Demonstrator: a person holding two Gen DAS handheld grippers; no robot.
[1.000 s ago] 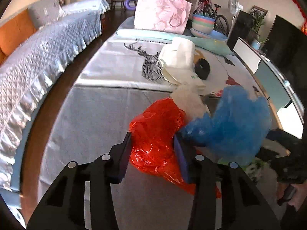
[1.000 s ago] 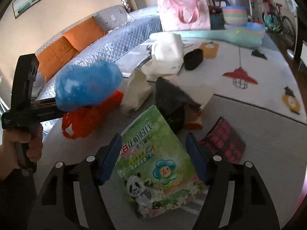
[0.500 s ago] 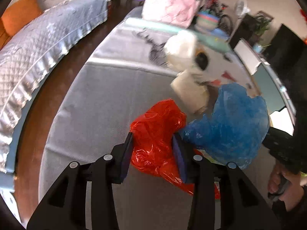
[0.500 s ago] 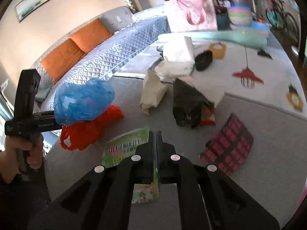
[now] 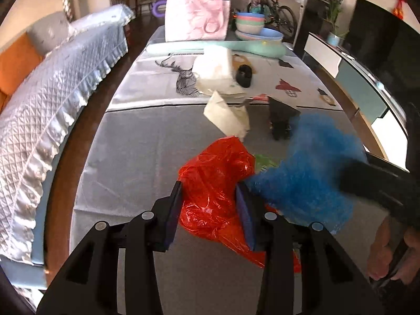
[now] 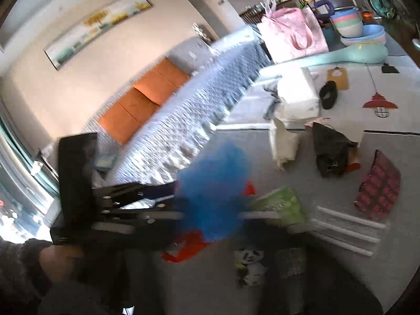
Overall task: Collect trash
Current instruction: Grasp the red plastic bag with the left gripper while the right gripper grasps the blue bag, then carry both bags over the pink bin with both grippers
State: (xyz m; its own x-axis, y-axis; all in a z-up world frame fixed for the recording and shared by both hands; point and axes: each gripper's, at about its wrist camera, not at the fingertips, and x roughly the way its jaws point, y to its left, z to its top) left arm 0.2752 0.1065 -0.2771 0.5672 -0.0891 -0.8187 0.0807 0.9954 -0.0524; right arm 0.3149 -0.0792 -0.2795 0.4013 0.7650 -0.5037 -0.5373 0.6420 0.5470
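The left gripper (image 5: 208,204) is clamped on a crinkled, glossy red plastic bag (image 5: 218,181), its two flat black fingers (image 5: 173,210) pressing the film from either side above the grey table cloth (image 5: 136,152). A puffy, translucent blue plastic bag (image 5: 307,168) billows just to the right of that grip, touching the red one. The right gripper (image 6: 265,215) is smeared by motion in its own view, so whether its jaws are apart or together cannot be told; a glossy green printed pouch (image 6: 281,204) with a panda picture lies blurred at its fingers. Farther along the table lie more scraps: a crumpled cream paper bag (image 5: 227,115), a dark crinkled bag (image 6: 330,152), and a flat red-patterned packet (image 6: 380,189). Beyond them a white tissue pack (image 5: 214,65) and a small black roll (image 5: 244,74) sit on a printed cloth. A quilted, ruffled sofa cover (image 5: 52,99) runs along the left.
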